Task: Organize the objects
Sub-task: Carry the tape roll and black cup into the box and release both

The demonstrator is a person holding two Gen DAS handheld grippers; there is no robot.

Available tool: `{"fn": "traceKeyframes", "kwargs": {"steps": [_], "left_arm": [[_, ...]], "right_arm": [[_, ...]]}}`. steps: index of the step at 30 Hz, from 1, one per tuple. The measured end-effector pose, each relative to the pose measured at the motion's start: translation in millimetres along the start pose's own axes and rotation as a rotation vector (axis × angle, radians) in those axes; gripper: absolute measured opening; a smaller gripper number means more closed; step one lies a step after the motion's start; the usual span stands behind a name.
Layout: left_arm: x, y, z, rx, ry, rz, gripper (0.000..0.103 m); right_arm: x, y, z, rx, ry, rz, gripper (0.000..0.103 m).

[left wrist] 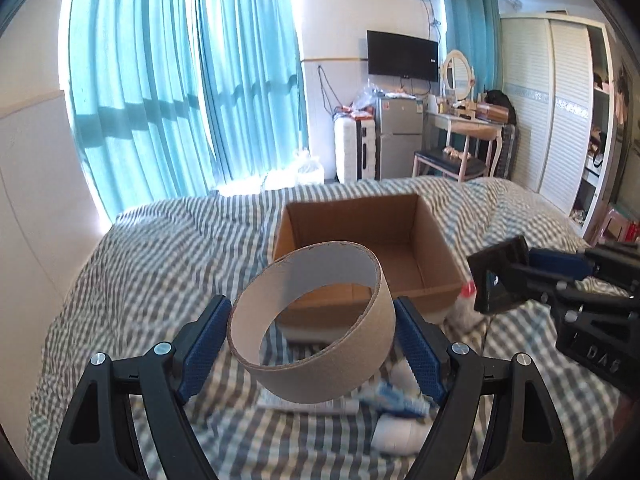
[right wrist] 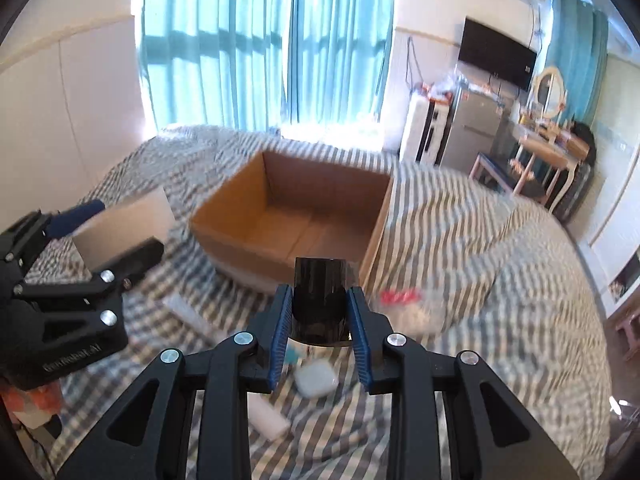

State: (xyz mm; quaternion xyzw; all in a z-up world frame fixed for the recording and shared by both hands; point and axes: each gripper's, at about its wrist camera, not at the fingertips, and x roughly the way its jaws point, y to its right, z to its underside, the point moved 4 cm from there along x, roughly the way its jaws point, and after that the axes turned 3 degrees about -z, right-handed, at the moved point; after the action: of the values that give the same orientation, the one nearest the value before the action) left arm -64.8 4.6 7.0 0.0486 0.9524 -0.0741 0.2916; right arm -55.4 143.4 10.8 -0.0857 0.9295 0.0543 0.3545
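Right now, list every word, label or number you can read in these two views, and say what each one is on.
"DAS": raised letters on the black body of the right gripper, seen from the left wrist; a letter may be cut off.
Pale lettering on the body of the left gripper, seen from the right wrist: too blurred to read.
Small mark on the TV: too small to read.
Cardboard ring, black cylinder, box: no text visible.
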Motion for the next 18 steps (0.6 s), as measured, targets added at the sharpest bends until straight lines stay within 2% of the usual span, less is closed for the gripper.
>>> {"fn": "traceKeyframes", "kwargs": {"steps": [7, 13, 18], "left_arm": [[27.8, -4.8, -51.0, 0.01, 0.036, -0.006, 0.083], [82.1, -4.9, -68.6, 0.026, 0.014, 0.007, 0.083], [133.1, 0.0, -63.3, 0.041, -0.042, 0.031, 0.083]], "right_arm": [[8.5, 1.7, -70.2, -0.015, 0.05, -0.021, 0.028], [69.0, 10.3, -103.8, 0.011, 0.007, -0.064, 0.027], [127.0, 21.7, -107.9, 0.042, -0.048, -0.086, 0.027]]}}
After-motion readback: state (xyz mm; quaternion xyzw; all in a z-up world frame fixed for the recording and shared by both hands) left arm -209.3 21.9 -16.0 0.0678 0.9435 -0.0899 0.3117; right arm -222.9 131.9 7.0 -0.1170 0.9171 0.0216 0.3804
